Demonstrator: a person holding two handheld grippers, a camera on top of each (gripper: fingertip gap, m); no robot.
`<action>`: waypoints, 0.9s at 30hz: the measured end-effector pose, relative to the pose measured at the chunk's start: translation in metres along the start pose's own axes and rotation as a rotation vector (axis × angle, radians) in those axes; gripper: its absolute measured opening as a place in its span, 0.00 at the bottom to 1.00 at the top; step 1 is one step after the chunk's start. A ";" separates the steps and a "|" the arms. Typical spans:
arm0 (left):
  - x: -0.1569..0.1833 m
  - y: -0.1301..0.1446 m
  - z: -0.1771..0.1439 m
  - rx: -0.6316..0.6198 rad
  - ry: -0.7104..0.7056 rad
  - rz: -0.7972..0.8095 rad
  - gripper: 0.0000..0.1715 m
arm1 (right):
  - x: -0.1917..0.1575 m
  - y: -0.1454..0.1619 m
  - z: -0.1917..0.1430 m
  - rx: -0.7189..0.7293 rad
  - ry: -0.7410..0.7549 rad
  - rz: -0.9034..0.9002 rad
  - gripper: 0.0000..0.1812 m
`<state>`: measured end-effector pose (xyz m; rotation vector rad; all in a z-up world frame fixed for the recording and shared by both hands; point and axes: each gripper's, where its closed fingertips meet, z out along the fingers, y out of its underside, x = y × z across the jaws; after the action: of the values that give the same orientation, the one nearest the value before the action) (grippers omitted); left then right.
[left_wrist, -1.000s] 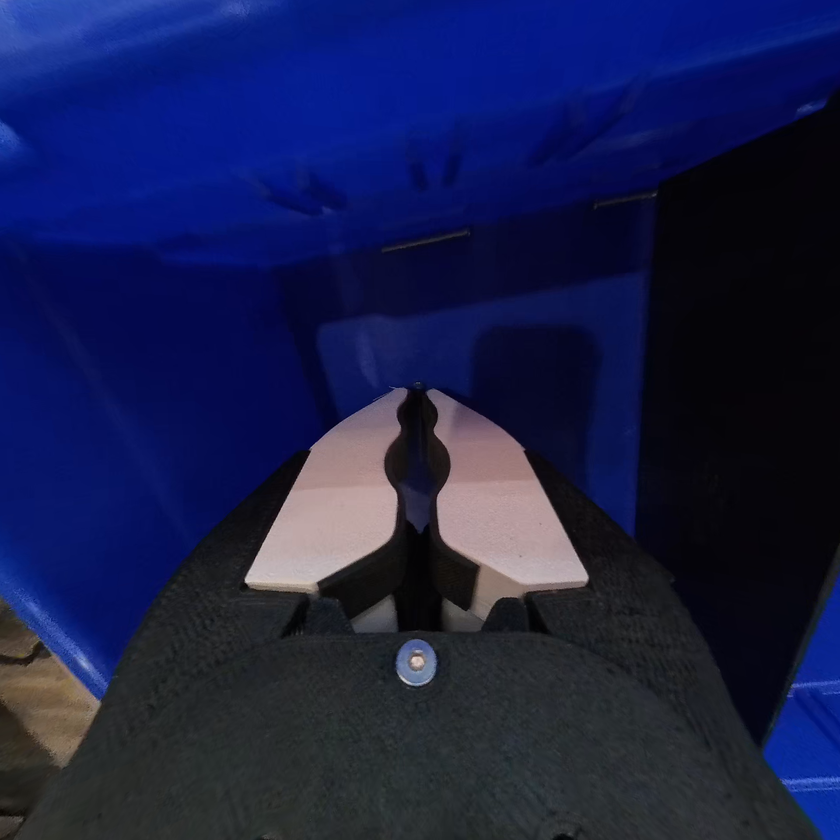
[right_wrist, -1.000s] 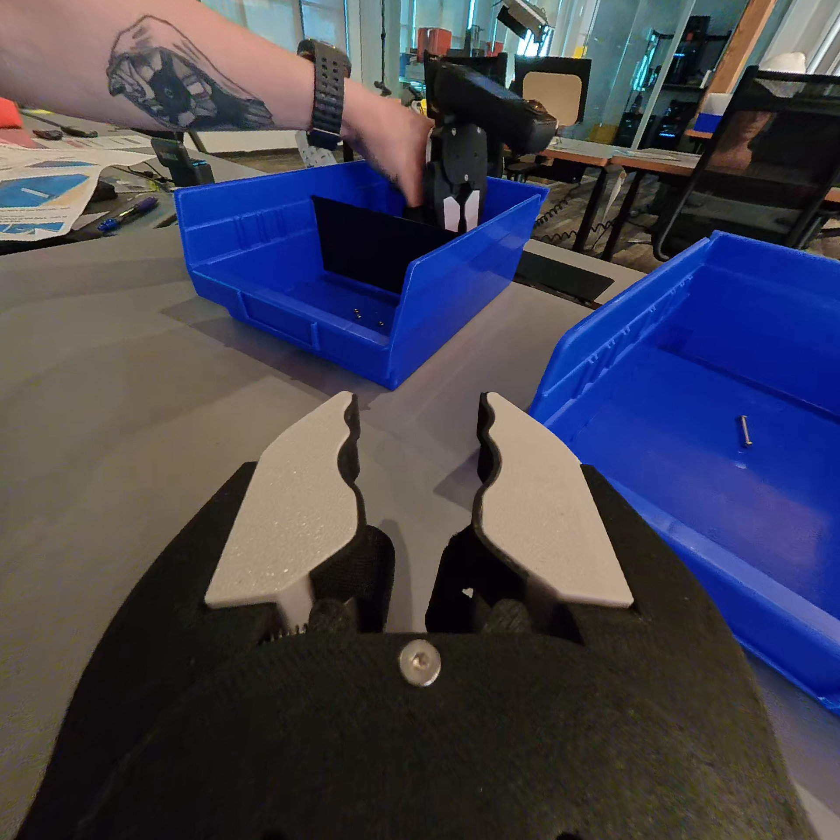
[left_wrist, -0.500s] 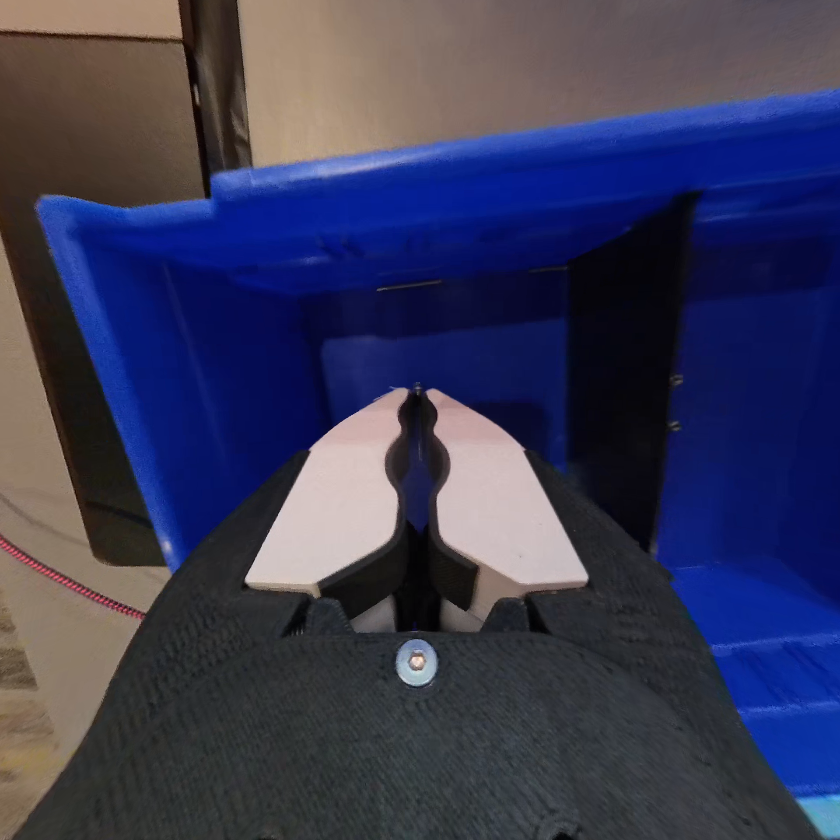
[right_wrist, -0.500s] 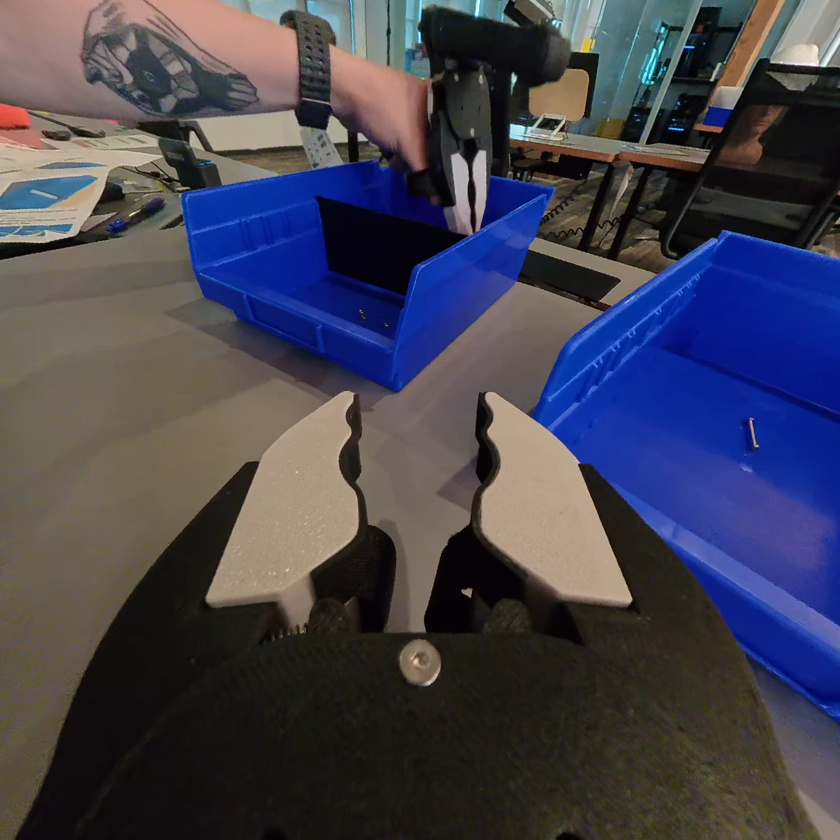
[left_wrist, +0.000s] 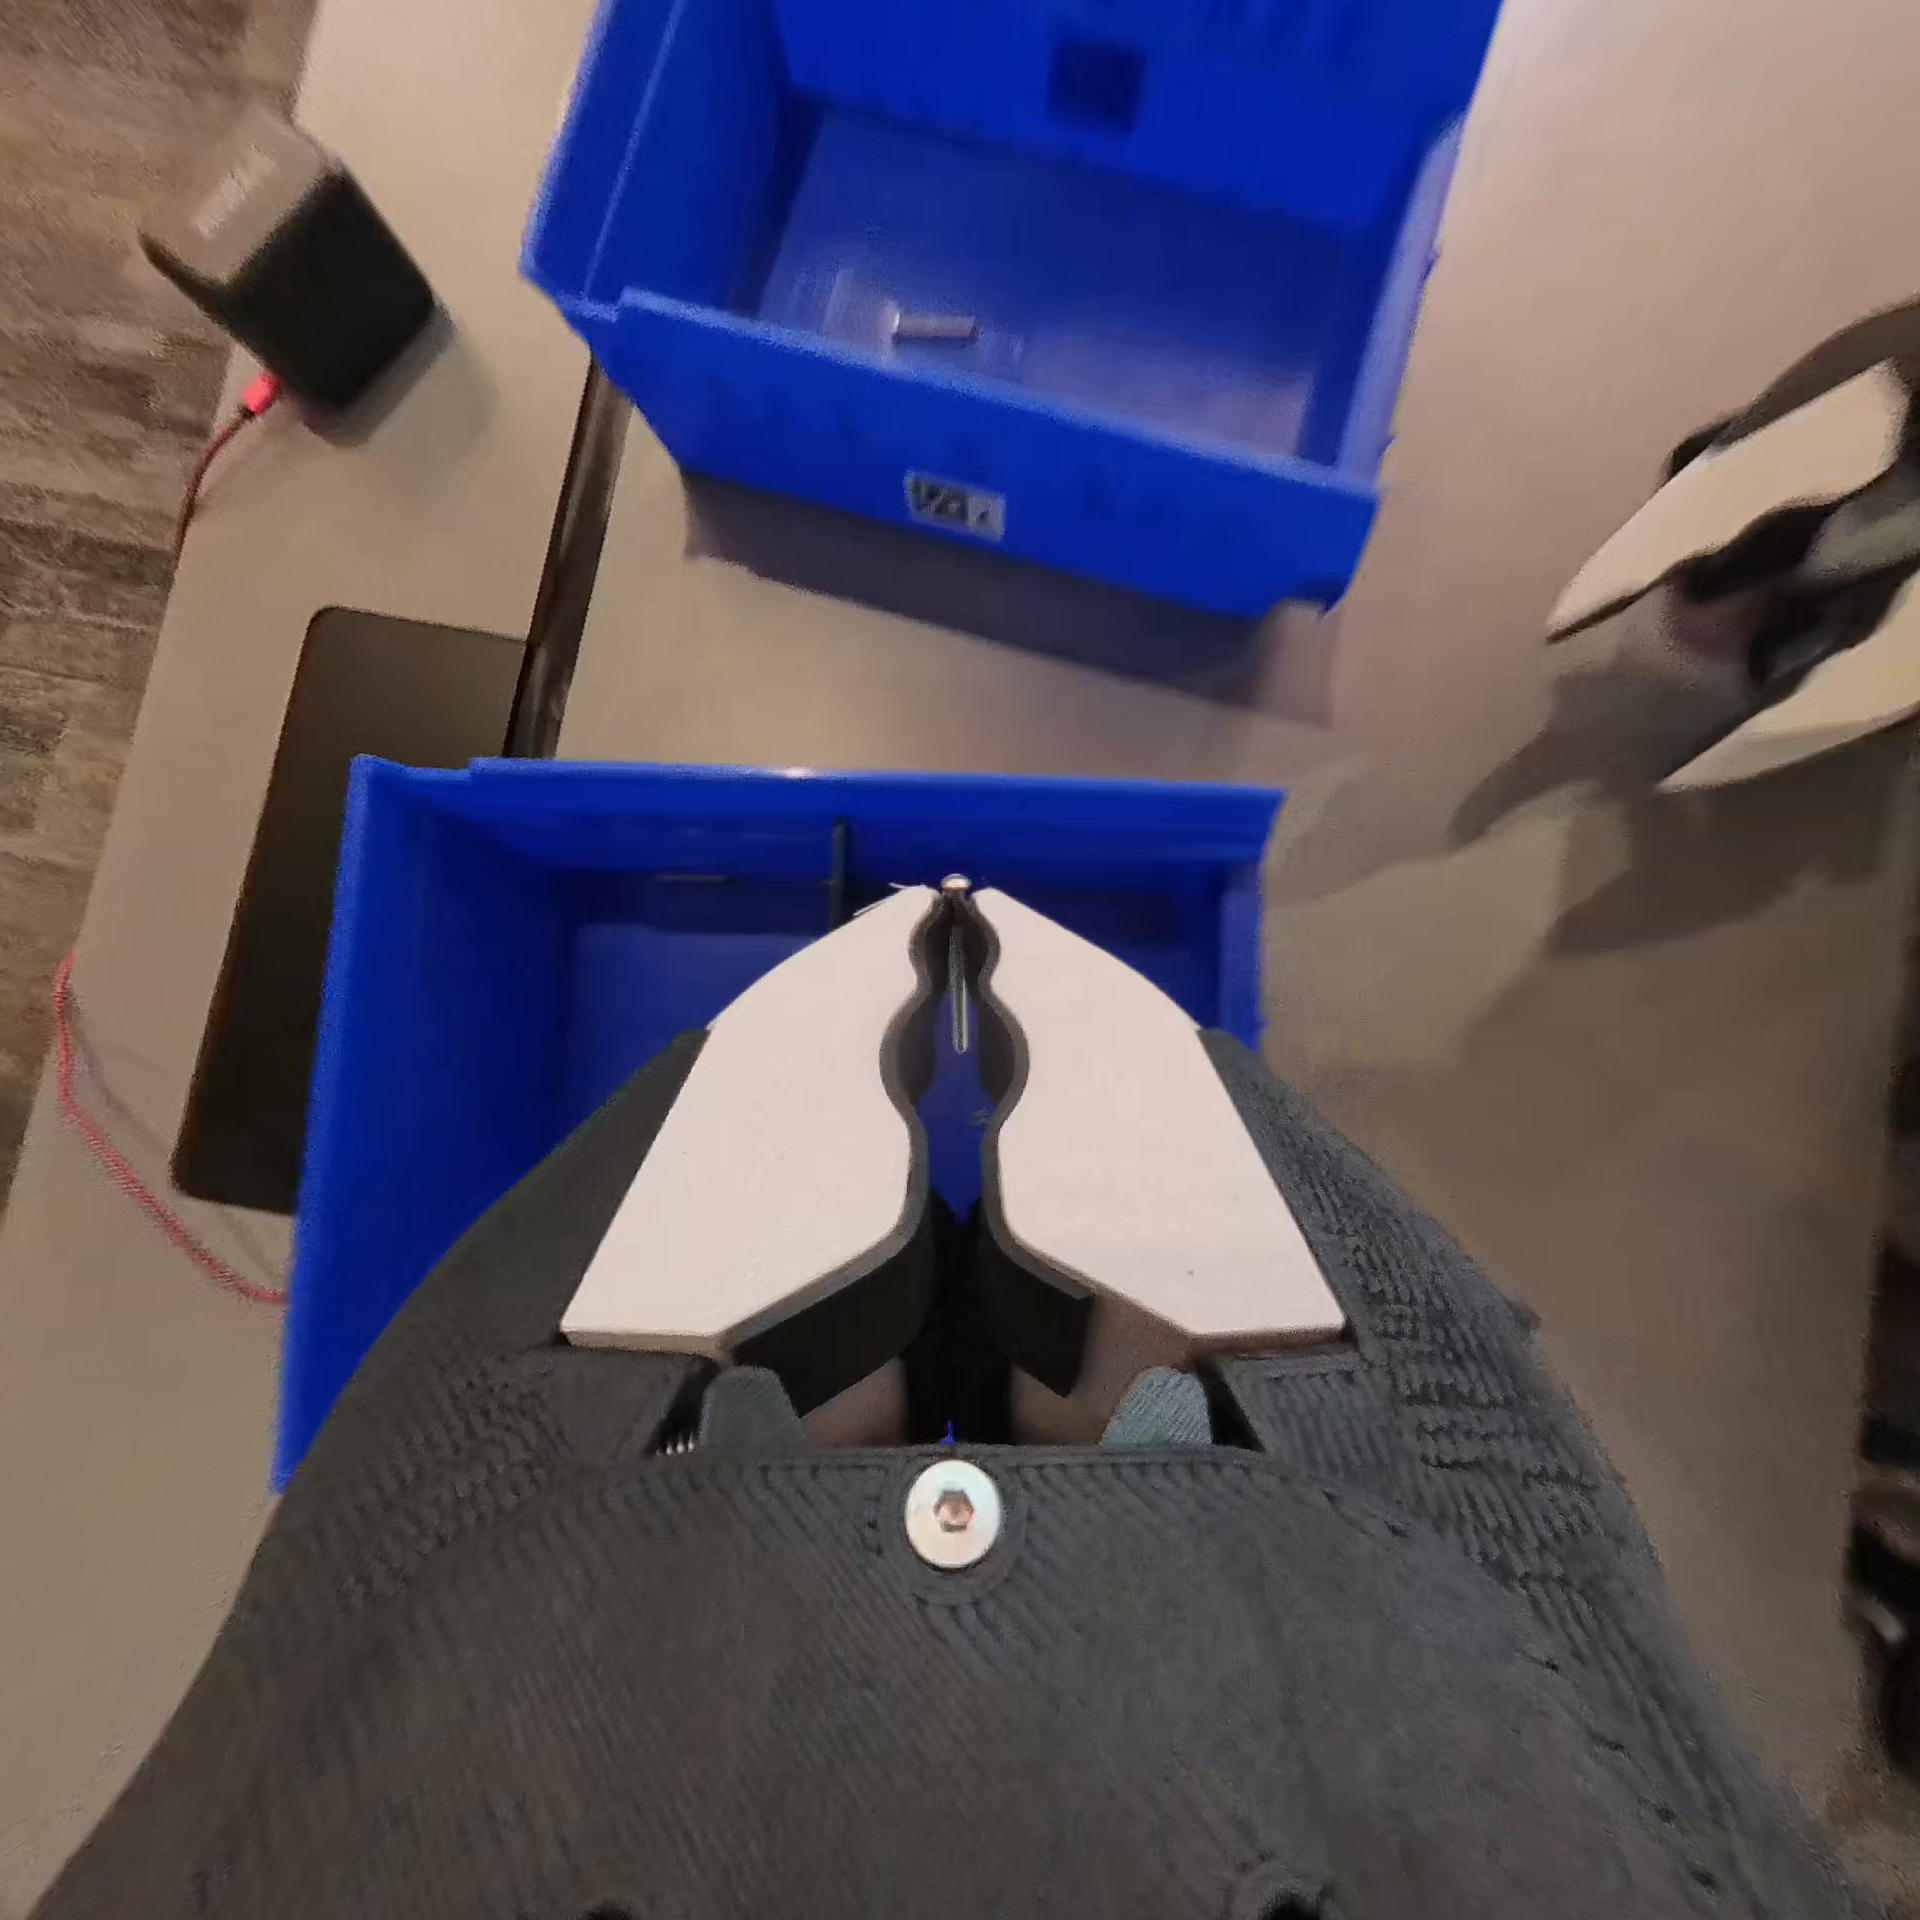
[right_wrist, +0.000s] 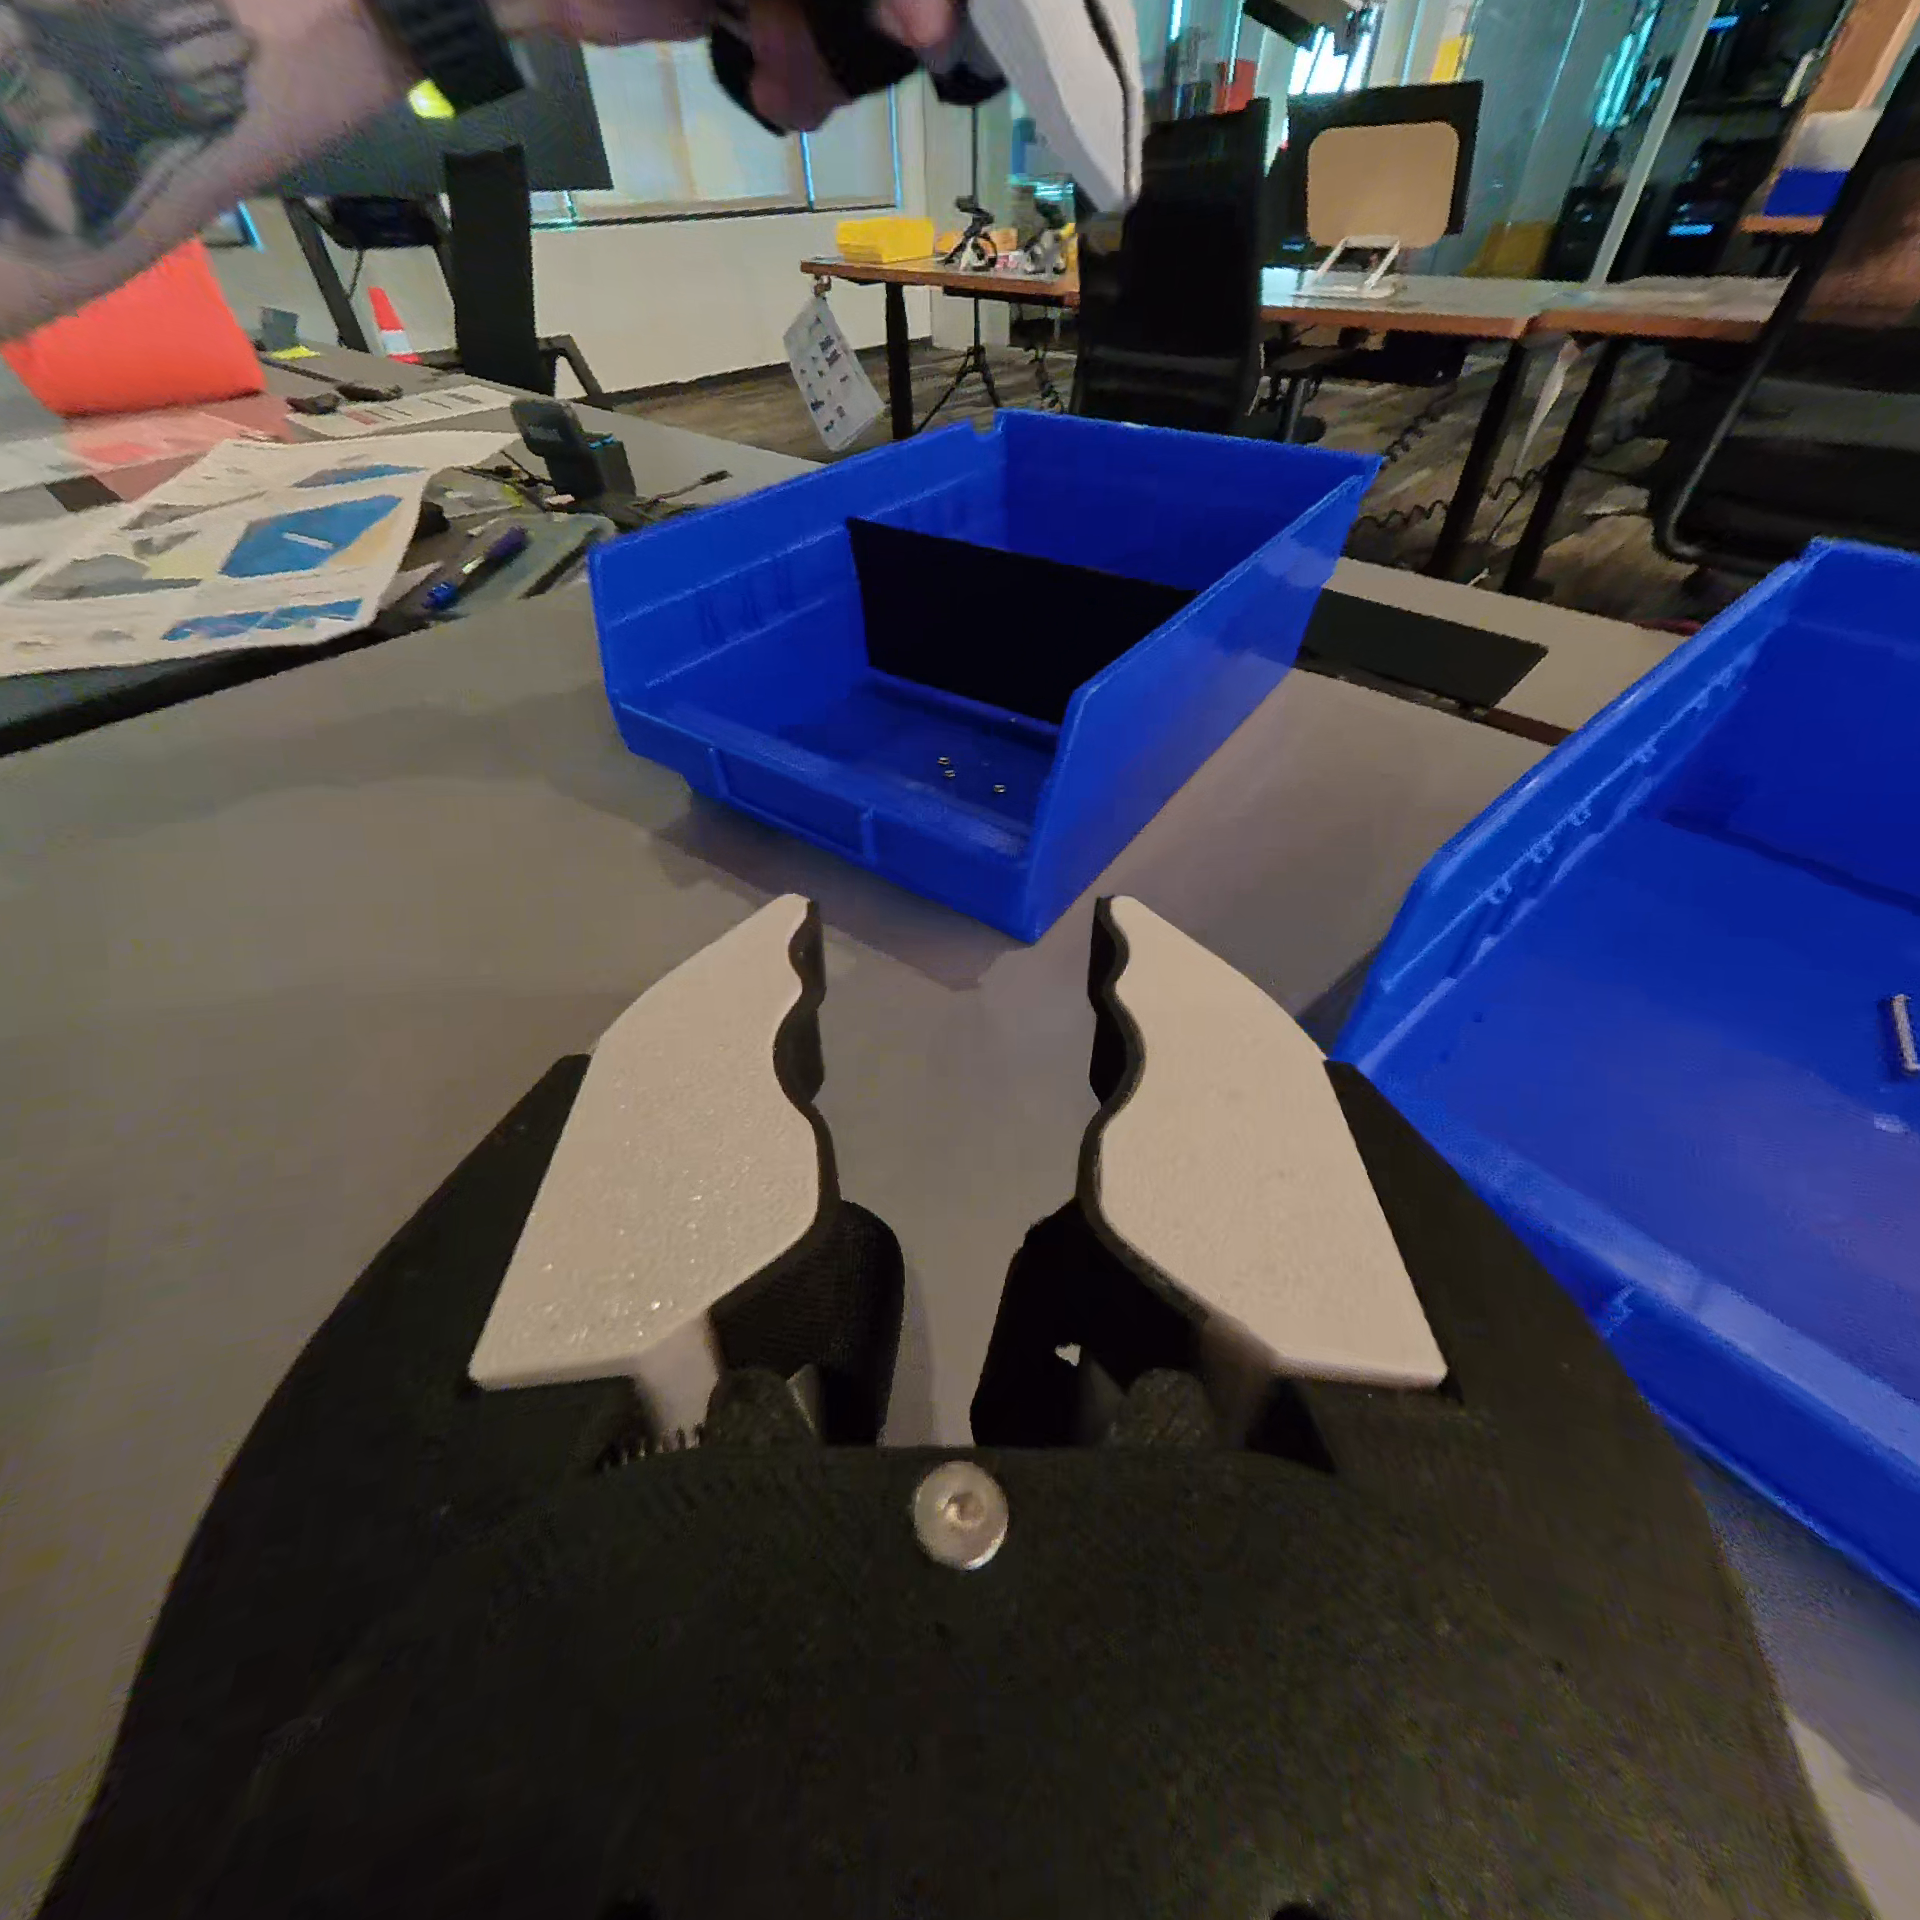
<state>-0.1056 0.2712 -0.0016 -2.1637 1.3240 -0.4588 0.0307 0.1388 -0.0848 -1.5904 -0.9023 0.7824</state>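
My left gripper (left_wrist: 951, 896) is shut on a thin metal pin (left_wrist: 956, 971) at its tips and hangs high above a blue bin (left_wrist: 831, 792) with a black divider. The gripper also shows at the top of the right wrist view (right_wrist: 1070, 94), held in a hand. That bin (right_wrist: 1195, 675) holds a few small nuts (right_wrist: 951, 769). My right gripper (right_wrist: 951, 925) is open and empty, low over the grey table between the two bins; it shows blurred in the left wrist view (left_wrist: 1766, 613). A second blue bin (left_wrist: 935, 447) (right_wrist: 1558, 1143) holds one pin (left_wrist: 935, 328) (right_wrist: 1903, 1044).
A black device (left_wrist: 301, 270) with a red cable stands near the table edge, next to a black panel (left_wrist: 343, 883) set in the table. Papers and pens (right_wrist: 208, 540) lie at the far left. Desks and chairs stand behind. The grippers' ends are close to 20 cm from one another. Between my left fingertips and the black device (left_wrist: 301, 270) there is roughly 40 cm.
My left gripper has risen out of the divided bin with the pin and now looks down on both bins from high up. The right gripper has hardly moved.
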 end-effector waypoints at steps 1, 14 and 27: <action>0.014 -0.004 -0.006 0.051 0.005 -0.029 0.01 | -0.003 -0.002 -0.001 0.001 -0.012 0.020 0.27; 0.188 0.015 -0.021 0.549 0.155 -0.282 0.01 | -0.077 -0.051 0.020 0.060 -0.432 0.338 0.19; 0.230 0.026 -0.009 0.637 0.234 -0.319 0.01 | -0.120 -0.066 0.004 0.096 -0.616 0.429 0.11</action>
<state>-0.0239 0.0544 -0.0101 -1.8017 0.7802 -1.1195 -0.0422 0.0443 -0.0170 -1.4932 -0.9345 1.6542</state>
